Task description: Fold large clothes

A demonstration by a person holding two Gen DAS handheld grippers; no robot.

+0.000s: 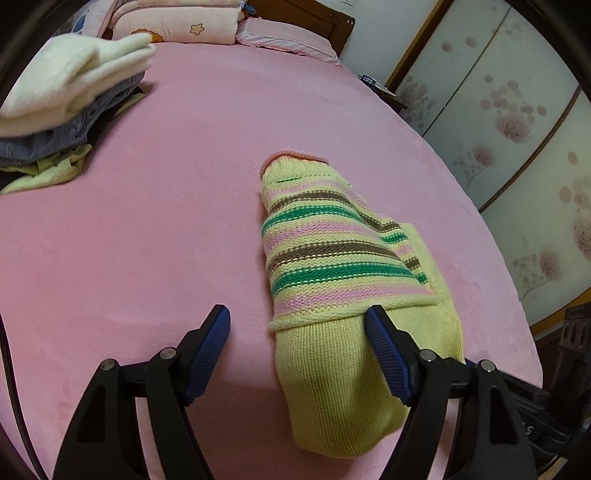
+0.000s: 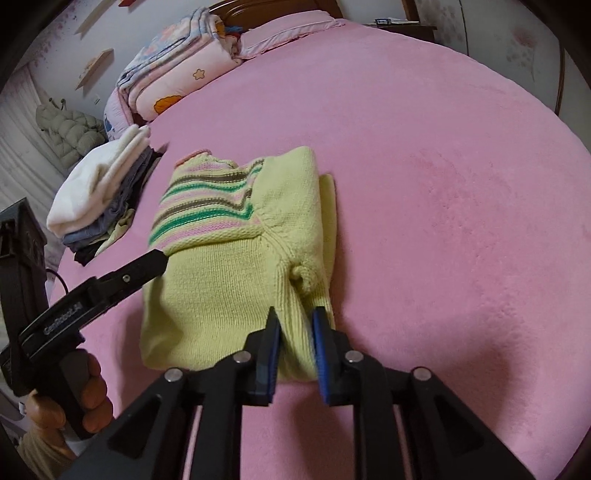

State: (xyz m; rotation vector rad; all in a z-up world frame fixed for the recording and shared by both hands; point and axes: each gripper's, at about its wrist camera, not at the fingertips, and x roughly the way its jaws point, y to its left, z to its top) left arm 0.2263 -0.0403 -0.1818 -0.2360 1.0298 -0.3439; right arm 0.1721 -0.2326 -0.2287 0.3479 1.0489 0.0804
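Pink bed (image 1: pixel 147 221) | left gripper (image 1: pixel 297 325) spread wide beside sweater (image 1: pixel 332 258) | right gripper (image 2: pixel 295 317) pinching its hem to fold

You've got the pink bed (image 1: pixel 147 221) filling the view, wooden headboard (image 1: pixel 306 14) beyond, floral wardrobe doors (image 1: pixel 509 122) to one side, and shelves (image 2: pixel 98 64) on the far wall (image 2: pixel 74 22).
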